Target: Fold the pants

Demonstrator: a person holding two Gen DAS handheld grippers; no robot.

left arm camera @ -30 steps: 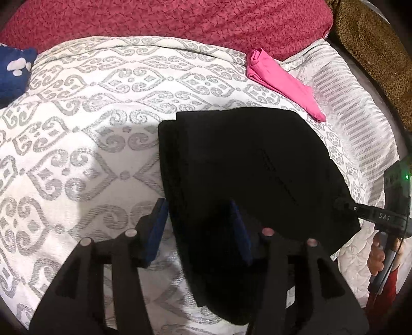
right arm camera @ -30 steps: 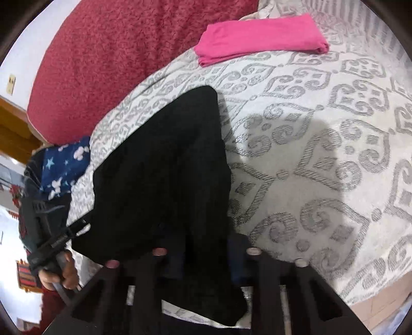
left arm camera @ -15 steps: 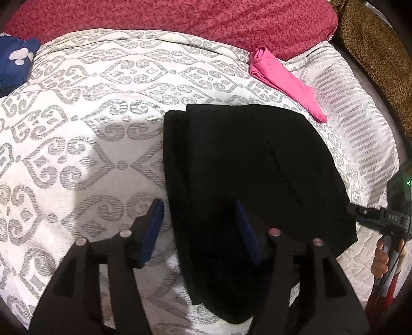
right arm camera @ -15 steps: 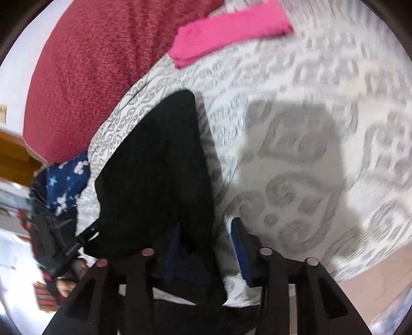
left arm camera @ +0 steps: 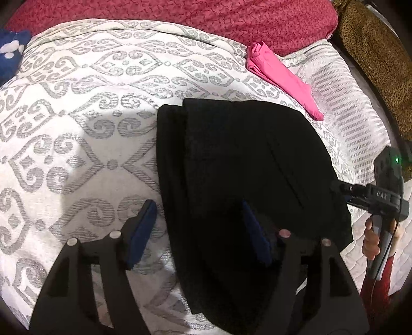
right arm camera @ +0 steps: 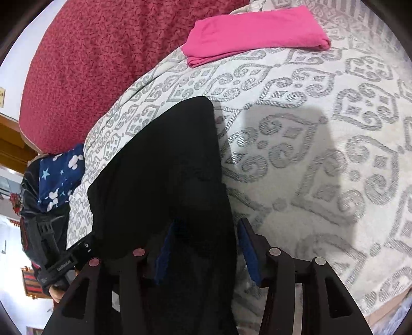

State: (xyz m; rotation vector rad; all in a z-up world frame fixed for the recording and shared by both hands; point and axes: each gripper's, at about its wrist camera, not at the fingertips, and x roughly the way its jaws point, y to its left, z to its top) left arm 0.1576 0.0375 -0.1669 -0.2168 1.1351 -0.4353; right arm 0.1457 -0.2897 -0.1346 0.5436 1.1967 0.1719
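Observation:
The black pants [left arm camera: 244, 165] lie folded on the white and grey patterned bedspread [left arm camera: 77, 116]; they also show in the right wrist view [right arm camera: 159, 165]. My left gripper [left arm camera: 198, 214] is open and straddles the left near edge of the pants, its right finger over the black cloth. My right gripper [right arm camera: 206, 232] is open and straddles the right edge of the pants. It also shows at the far right of the left wrist view [left arm camera: 342, 190], beside the pants.
A folded pink garment [left arm camera: 280, 77] lies at the back right, also in the right wrist view [right arm camera: 255, 31]. A red blanket [left arm camera: 180, 13] runs along the back. A blue printed cloth [right arm camera: 59, 175] and a leopard-print cloth [left arm camera: 378, 51] lie at the sides.
The right gripper has opened and let go of the pants' edge. The left gripper has stayed open and drawn back slightly. The pants have stayed flat.

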